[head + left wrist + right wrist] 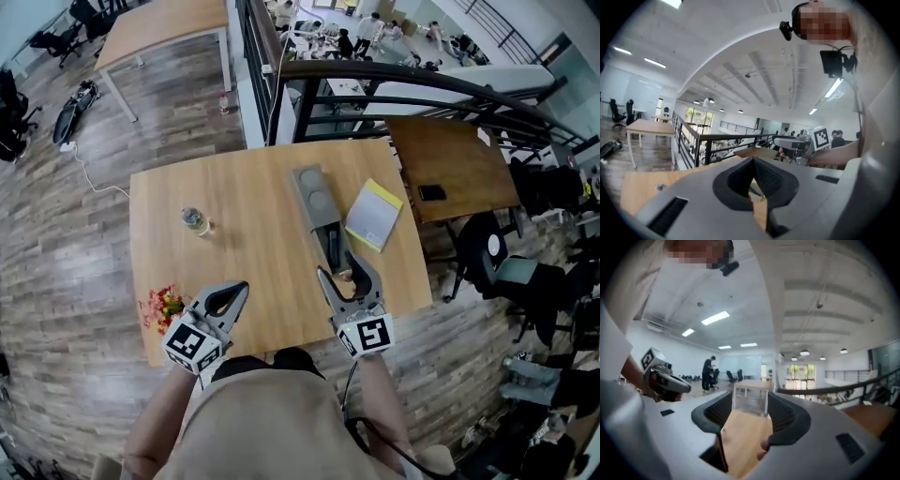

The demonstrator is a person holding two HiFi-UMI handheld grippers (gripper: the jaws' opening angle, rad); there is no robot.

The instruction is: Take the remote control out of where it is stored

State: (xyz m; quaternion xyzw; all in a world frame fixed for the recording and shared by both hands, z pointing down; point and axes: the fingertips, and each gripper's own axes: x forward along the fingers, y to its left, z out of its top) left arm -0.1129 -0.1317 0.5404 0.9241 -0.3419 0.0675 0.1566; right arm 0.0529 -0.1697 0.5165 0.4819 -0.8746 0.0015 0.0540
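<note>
A long grey case (312,190) lies on the wooden table (253,272), and the black remote control (333,246) rests in its near end. My right gripper (343,273) hovers just in front of that end, open; in the right gripper view (750,405) only bare table shows between its dark pads (783,414). A fingertip shows at the base of that gap. My left gripper (228,298) is low over the table's near left part, apart from the case. Seen in the left gripper view, its jaws (753,162) are shut with the tips touching and nothing held.
A yellow-edged notebook (373,214) lies right of the case. A small glass bottle (195,221) stands at mid-left and a bunch of red and yellow flowers (161,305) lies at the near left edge. A dark railing (394,80) runs behind the table, with a brown desk (450,169) to the right.
</note>
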